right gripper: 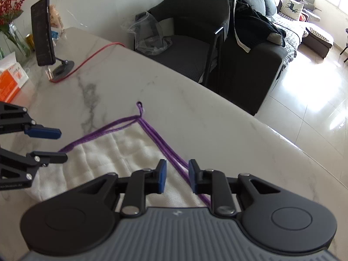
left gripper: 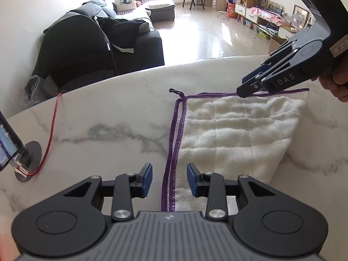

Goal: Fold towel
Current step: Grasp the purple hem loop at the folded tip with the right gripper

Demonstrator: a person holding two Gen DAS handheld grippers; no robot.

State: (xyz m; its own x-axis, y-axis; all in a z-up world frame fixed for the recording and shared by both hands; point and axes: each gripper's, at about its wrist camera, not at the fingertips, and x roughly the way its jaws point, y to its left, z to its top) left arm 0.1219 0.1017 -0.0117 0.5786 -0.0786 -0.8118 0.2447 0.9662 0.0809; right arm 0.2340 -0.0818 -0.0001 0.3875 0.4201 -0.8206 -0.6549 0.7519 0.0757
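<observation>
From your left wrist camera, the white waffle-weave towel with purple stitched edging (left gripper: 235, 139) lies flat on the white marble-patterned table (left gripper: 104, 117), already doubled: two purple hems run side by side down its left edge. Its long axis looks to run away from you, the hanging loop (left gripper: 173, 91) at the far left corner. Your left gripper (left gripper: 169, 179) hovers parted over that doubled hem, pinching nothing. Your right gripper (left gripper: 248, 91) meets the far hem; whether it pinches cloth you cannot tell here.

From your right wrist camera, the right gripper (right gripper: 177, 179) has its pads open astride the purple edging, not pressing it. The towel (right gripper: 121, 152) tapers toward the loop (right gripper: 139, 104). I judge one fold done, with at least one more left.
</observation>
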